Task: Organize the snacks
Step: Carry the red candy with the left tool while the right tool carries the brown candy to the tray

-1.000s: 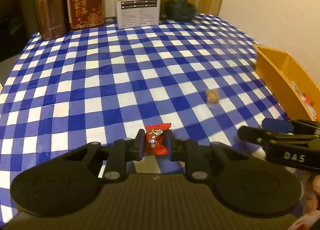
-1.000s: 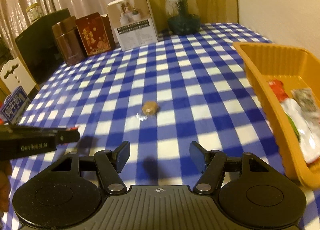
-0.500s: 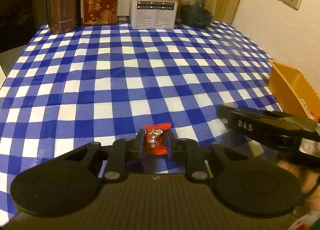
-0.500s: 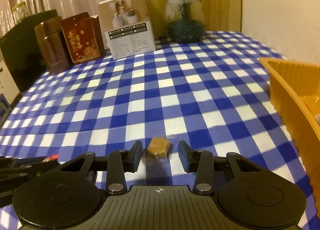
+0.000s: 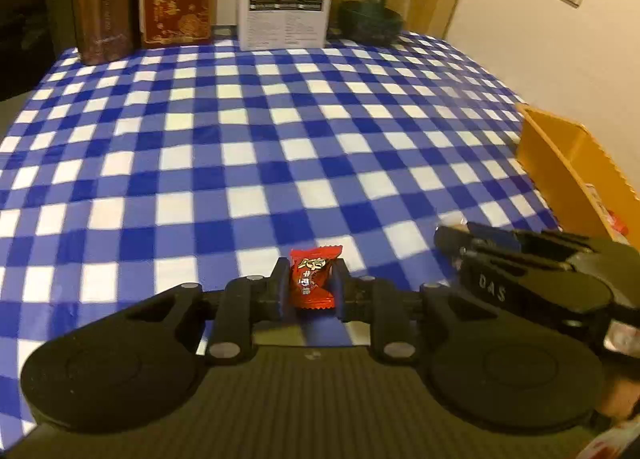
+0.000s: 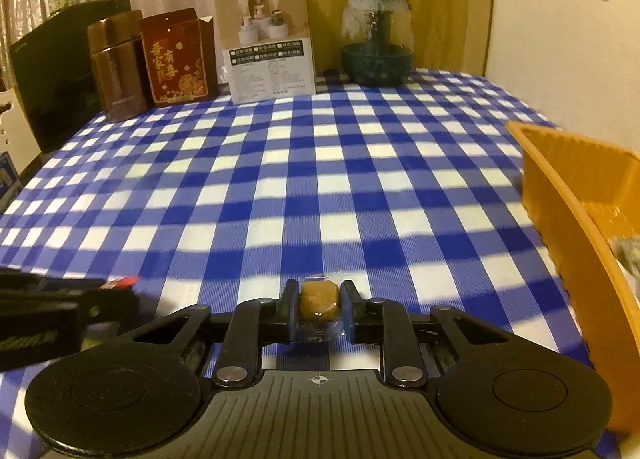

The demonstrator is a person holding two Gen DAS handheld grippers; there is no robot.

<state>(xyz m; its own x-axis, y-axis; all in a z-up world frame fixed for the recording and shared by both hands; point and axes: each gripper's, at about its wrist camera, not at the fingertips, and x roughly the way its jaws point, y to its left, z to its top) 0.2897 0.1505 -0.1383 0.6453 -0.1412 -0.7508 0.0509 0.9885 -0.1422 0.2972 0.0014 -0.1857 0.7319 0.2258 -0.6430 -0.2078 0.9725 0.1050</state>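
The bench (image 6: 328,179), covered by a blue-and-white checked cloth, fills both views, and most of its middle shows no loose snacks. Along its far edge stand a brown tin (image 6: 116,67), a red carton (image 6: 176,59), a white printed box (image 6: 268,43) and a dark green glass jar (image 6: 376,43). At the right edge sits the orange tray (image 6: 560,195), the likely home for the snacks; a few wrappers already lie inside it, though only a sliver of them shows, so how many have been sorted cannot be told. The left gripper (image 5: 311,285) is clamped tight on a red-wrapped candy (image 5: 312,279), which stands upright between the pads above the near part of the bench. The right gripper (image 6: 319,311) has just been closing, and its pads now press on a small caramel-brown candy (image 6: 319,299) in clear wrap, low over the cloth near the front edge and to the left of the tray. By my reading, both pickups are done and the placing is still to come: each candy has to be carried across to the tray at the right edge and let go inside it. No other stray snack shows on the cloth, so these two may be the last.
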